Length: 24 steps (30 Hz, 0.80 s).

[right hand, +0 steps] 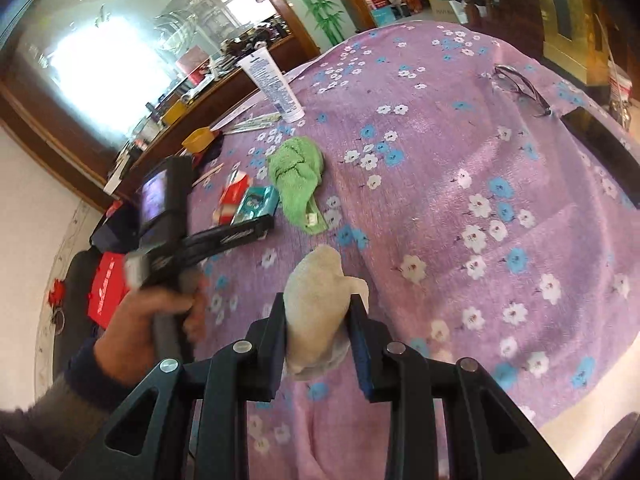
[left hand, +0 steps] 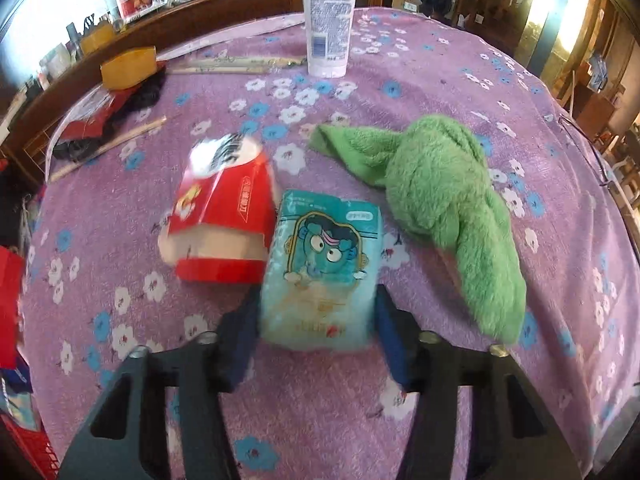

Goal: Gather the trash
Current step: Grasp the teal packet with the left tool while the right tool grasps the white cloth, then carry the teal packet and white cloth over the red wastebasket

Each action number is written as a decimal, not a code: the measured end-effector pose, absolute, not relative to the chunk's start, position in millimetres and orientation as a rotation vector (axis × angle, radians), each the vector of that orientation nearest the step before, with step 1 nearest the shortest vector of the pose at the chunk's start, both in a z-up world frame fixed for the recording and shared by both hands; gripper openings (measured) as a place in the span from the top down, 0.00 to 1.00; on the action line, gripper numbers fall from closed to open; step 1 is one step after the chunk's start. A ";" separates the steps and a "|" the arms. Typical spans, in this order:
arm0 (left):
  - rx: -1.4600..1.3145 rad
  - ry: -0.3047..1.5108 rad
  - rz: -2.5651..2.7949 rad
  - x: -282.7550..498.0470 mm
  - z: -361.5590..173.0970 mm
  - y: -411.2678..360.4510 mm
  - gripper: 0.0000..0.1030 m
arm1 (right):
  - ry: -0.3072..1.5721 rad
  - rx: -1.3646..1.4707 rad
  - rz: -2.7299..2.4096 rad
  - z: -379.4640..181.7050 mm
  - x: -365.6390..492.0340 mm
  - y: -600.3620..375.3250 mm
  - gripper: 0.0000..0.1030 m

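Left wrist view, reading left to right across a bench [left hand: 440, 60] draped in a purple flowered cloth: at the far left edge lie a red wrapper [left hand: 90, 118] and loose wooden chopsticks [left hand: 108, 146] beside a yellow tub [left hand: 128, 66], none of them picked up yet. Next comes a red tissue pack [left hand: 224, 216], lying flat and touching the teal tissue pack [left hand: 320, 264] just beside it. The left claw [left hand: 318, 332] straddles the near end of that teal pack, its blue pads close along both sides; whether they already press on the wrapper cannot be told from here, and the pack appears to lie on the cloth, not lifted. To the right sprawls a crumpled green towel [left hand: 444, 208], with a white tube [left hand: 328, 16] standing upright at the far edge behind.

In the right wrist view, a hand [right hand: 156, 312] at the left holds the other tool over the two packs. At centre, the right claw [right hand: 318, 320] is clamped on a crumpled wad of pale tissue [right hand: 316, 304], held clear above the cloth. A pair of glasses [right hand: 520, 86] lies well apart at the far right.

By the look of it, the collection is at an early stage: one piece of rubbish is in hand, a second is being lined up, and the wrapper and chopsticks remain. No bin shows plainly in either view, so where the wad will be dropped is unclear.
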<state>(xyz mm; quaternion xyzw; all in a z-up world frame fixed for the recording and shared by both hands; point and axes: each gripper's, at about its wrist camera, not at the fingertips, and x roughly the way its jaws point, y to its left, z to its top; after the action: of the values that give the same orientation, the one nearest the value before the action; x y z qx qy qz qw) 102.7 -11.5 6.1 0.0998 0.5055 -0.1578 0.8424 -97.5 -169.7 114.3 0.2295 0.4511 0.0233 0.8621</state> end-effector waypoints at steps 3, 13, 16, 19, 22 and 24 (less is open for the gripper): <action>0.202 1.048 -0.315 94.9 10.1 -11.5 0.61 | 0.950 0.477 0.069 113.4 -102.7 -176.5 0.70; 0.101 1.020 -0.281 -10.5 48.1 32.6 0.66 | 1.019 0.441 0.183 95.1 -90.7 -166.1 0.70; 0.092 1.008 -0.257 -42.7 61.2 53.4 0.66 | 1.040 0.416 0.229 89.7 -84.1 -147.7 0.70; 0.093 0.976 -0.264 -64.5 73.1 70.7 0.66 | 1.038 0.382 0.247 91.4 -82.3 -124.5 0.70; 0.099 0.947 -0.269 -76.6 81.2 87.0 0.66 | 1.028 0.357 0.246 96.7 -84.0 -105.1 0.70; 0.093 0.925 -0.277 -81.9 87.8 99.7 0.66 | 1.022 0.339 0.246 101.9 -84.6 -88.5 0.70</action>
<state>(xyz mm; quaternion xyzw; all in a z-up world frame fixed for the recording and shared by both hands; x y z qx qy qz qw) -81.9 99.7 87.8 0.0448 0.4447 -0.1331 0.8846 -84.6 -88.5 101.9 0.1608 0.4855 0.1170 0.8513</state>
